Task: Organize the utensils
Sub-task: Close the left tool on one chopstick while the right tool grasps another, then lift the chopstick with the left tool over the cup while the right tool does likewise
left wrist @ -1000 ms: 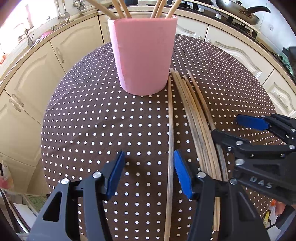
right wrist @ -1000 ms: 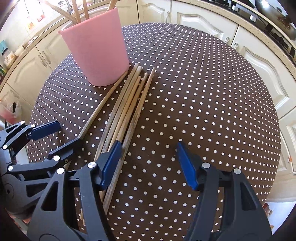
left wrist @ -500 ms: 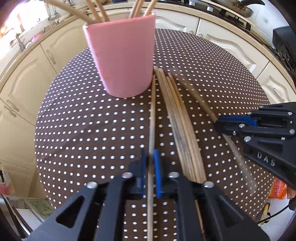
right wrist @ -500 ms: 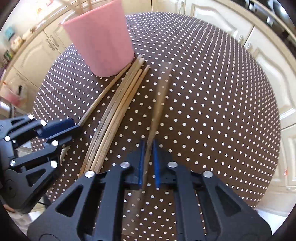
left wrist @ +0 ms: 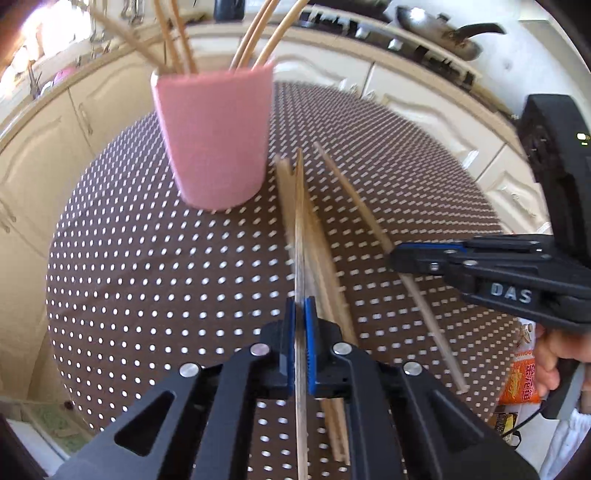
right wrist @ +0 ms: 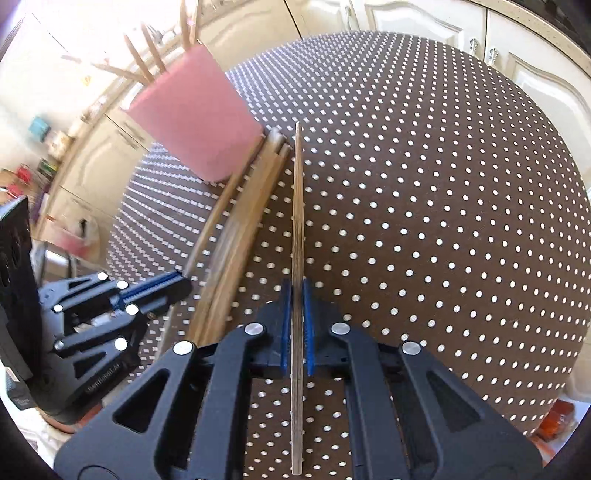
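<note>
**Polka-dot table, a chopstick in each gripper**

Brown cloth with white dots covers the round table [left wrist: 155,280], and cream kitchen cupboards curve around it on every side.

Nearest to me, the left gripper [left wrist: 300,317] has its blue pads pressed together on a single chopstick [left wrist: 299,229], which runs straight out ahead between the fingers and points toward the pink cup. Just to its right the loose bundle of chopsticks [left wrist: 325,258] lies flat on the cloth, side by side, their far ends close to the foot of the cup.

On the right, the right gripper [right wrist: 296,317] is likewise pinched tight on its own chopstick [right wrist: 297,206], held clear of the bundle; from the left camera that stick slants across the cloth, apart from the rest. A hand [left wrist: 554,354] shows at the grip of that tool, with an orange packet [left wrist: 519,376] just beyond the table edge.

Farther back stands the pink cup [left wrist: 216,136], upright on the cloth, several chopsticks already fanned out of its top. Beyond it, on the counter, a dark frying pan [left wrist: 439,35] sits on the hob.
</note>
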`<state>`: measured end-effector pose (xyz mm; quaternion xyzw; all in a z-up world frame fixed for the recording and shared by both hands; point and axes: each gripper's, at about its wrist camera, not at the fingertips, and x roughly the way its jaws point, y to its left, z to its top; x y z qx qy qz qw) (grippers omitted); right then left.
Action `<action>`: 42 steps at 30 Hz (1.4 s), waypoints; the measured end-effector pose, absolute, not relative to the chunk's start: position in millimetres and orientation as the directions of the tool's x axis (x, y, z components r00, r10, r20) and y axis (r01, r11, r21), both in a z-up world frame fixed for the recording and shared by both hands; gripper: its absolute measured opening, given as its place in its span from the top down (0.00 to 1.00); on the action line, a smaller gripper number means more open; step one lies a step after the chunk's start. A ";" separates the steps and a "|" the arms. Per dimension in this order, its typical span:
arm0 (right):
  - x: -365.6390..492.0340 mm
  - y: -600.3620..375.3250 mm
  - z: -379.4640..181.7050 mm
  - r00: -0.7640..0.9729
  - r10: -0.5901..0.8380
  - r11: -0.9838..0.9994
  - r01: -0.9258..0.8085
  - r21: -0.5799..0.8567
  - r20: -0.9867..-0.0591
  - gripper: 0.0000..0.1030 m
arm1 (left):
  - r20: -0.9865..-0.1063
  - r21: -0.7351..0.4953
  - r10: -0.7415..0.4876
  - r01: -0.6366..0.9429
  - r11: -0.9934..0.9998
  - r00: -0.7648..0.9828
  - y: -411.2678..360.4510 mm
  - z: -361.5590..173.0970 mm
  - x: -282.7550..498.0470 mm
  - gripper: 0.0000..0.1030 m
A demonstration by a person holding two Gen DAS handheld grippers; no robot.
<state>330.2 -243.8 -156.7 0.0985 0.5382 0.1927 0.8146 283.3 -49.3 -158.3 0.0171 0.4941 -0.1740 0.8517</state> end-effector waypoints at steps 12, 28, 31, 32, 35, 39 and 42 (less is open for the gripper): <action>288.7 -280.1 -95.3 0.518 0.549 0.835 -0.298 0.463 -0.656 0.93 | -0.669 -0.151 -0.368 0.367 0.918 0.646 -44.5 -95.1 242.9 0.95; 271.5 -210.8 -29.6 0.675 0.605 0.794 -0.465 0.393 -0.423 0.93 | -0.341 -0.159 -0.369 0.334 0.929 0.865 -3.3 -23.7 208.8 0.95; 272.9 -196.4 -21.4 0.713 0.604 0.793 -0.495 0.355 -0.356 0.93 | -0.302 -0.160 -0.354 0.318 0.934 0.885 4.8 -14.6 219.1 0.95; 275.4 -191.3 -18.4 0.721 0.605 0.792 -0.501 0.349 -0.338 0.93 | -0.285 -0.164 -0.346 0.310 0.937 0.894 8.6 -12.1 221.8 0.95; 282.6 -186.8 -12.7 0.747 0.603 0.790 -0.509 0.342 -0.281 0.93 | -0.227 -0.166 -0.320 0.287 0.943 0.920 17.4 -5.1 230.1 0.95; 296.0 -182.0 -8.6 0.774 0.599 0.785 -0.517 0.342 -0.205 0.93 | -0.158 -0.178 -0.290 0.262 0.949 0.944 24.1 1.3 244.9 0.95; 307.1 -177.6 -5.3 0.788 0.592 0.786 -0.520 0.334 -0.167 0.93 | -0.106 -0.188 -0.261 0.239 0.953 0.959 29.7 6.4 257.2 0.95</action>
